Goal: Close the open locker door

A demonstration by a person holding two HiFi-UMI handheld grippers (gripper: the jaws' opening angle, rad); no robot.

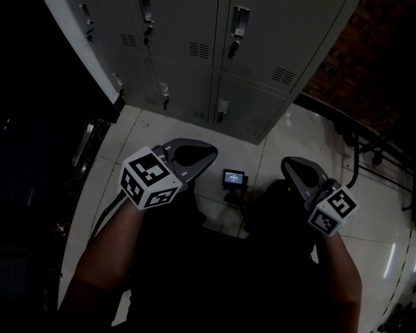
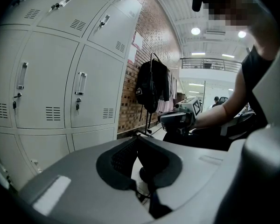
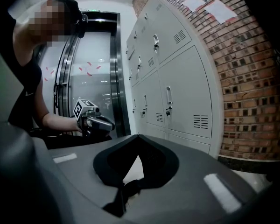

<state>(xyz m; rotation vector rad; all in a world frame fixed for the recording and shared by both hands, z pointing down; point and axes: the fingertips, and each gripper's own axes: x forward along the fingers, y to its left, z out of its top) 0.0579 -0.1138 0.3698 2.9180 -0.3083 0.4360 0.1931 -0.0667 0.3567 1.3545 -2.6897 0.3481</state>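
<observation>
A grey locker bank [image 1: 194, 47] stands ahead of me, two rows of doors with handles and vents. Every door I can make out lies flush, both in the left gripper view [image 2: 51, 87] and in the right gripper view [image 3: 177, 92]; the leftmost column is in deep shadow. My left gripper [image 1: 213, 150] hangs low over the floor, short of the lockers, jaws together and empty [image 2: 137, 138]. To its right, my right gripper [image 1: 286, 164] is held at the same height, also shut on nothing [image 3: 140, 137]. Neither touches a locker.
A small device with a lit screen [image 1: 234, 179] sits on the white tiled floor between the grippers. A coat rack with a black bag [image 2: 151, 85] stands by the brick wall [image 3: 247, 78] right of the lockers. Glass doors [image 3: 93, 78] are on the left.
</observation>
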